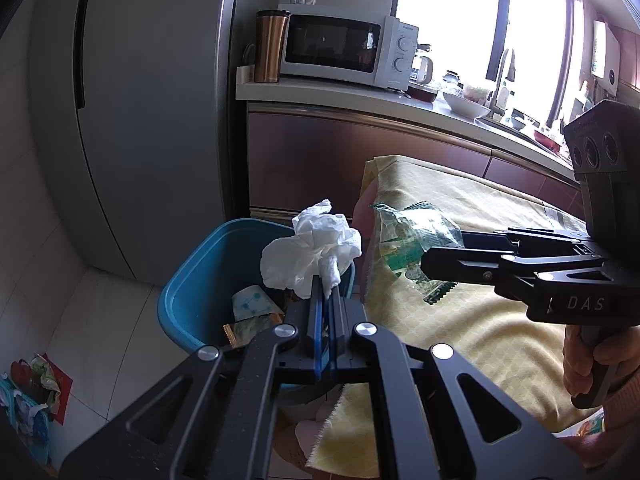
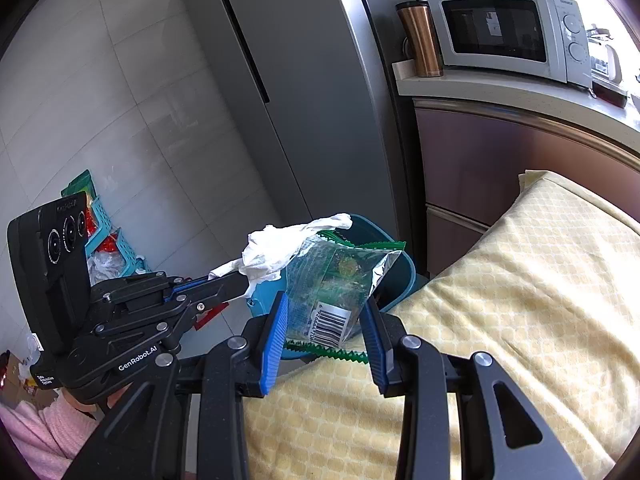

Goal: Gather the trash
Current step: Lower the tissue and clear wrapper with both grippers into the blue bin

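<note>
My left gripper (image 1: 327, 280) is shut on a crumpled white tissue (image 1: 312, 246), holding it over the blue bin (image 1: 192, 280) beside the table. The same tissue (image 2: 280, 248) and left gripper (image 2: 236, 282) show at the left of the right wrist view. My right gripper (image 2: 326, 308) is shut on a clear and green snack wrapper (image 2: 336, 284), its blue pads pressing the wrapper's sides above the table edge near the blue bin (image 2: 400, 280). From the left wrist, the right gripper (image 1: 428, 266) comes in from the right with the wrapper (image 1: 412, 248).
Inside the bin lie a paper cup (image 1: 252, 304) and a gold wrapper (image 1: 248, 330). A yellow cloth (image 2: 520, 300) covers the table. A grey fridge (image 1: 152, 120) stands behind the bin; a microwave (image 1: 344, 46) and copper tumbler (image 1: 270, 46) sit on the counter. More litter lies on the floor (image 1: 32, 392).
</note>
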The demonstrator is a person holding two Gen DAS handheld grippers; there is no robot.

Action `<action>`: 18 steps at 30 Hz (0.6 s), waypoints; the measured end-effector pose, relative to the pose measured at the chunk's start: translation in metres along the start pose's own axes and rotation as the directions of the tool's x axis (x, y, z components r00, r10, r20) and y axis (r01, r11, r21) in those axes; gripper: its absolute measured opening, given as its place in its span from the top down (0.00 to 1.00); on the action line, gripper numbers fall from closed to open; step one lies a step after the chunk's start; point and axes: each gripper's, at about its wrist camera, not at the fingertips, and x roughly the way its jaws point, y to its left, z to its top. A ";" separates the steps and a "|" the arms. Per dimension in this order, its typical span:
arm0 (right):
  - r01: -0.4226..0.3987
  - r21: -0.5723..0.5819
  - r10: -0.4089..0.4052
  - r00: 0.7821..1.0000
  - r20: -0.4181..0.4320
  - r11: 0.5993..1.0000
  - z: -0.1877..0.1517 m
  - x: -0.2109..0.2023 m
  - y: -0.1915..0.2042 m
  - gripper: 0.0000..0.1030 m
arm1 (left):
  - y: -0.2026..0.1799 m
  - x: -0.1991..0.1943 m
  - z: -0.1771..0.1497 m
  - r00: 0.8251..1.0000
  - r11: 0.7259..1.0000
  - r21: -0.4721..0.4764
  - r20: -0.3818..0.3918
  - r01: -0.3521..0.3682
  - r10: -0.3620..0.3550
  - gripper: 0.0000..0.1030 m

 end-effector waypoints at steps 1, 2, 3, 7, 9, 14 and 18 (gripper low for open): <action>0.000 -0.002 0.000 1.000 -0.002 1.000 0.000 0.001 0.001 0.67 | 0.001 0.000 0.000 1.000 1.000 -0.001 0.000 -0.001 0.001 0.97; 0.000 -0.003 0.000 1.000 -0.003 1.000 0.001 0.002 0.001 0.67 | 0.002 0.001 0.000 1.000 1.000 -0.003 -0.001 -0.001 0.001 0.97; -0.002 -0.003 0.002 1.000 -0.005 1.000 0.001 0.003 0.001 0.67 | 0.002 0.001 0.000 1.000 1.000 -0.004 -0.002 -0.002 0.002 0.97; -0.003 -0.003 0.003 1.000 -0.014 1.000 0.003 0.009 0.002 0.67 | 0.003 0.003 0.000 1.000 1.000 -0.007 -0.006 -0.005 0.005 0.97; -0.003 -0.005 0.003 1.000 -0.018 1.000 0.005 0.012 0.002 0.67 | 0.004 0.005 0.000 1.000 1.000 -0.009 -0.009 -0.008 0.008 0.97; -0.004 -0.010 0.004 1.000 -0.027 1.000 0.007 0.018 0.002 0.67 | 0.006 0.007 0.000 1.000 1.000 -0.016 -0.011 -0.015 0.015 0.97; -0.005 -0.014 0.005 1.000 -0.031 1.000 0.007 0.021 0.002 0.67 | 0.008 0.007 0.000 1.000 1.000 -0.021 -0.012 -0.021 0.021 0.97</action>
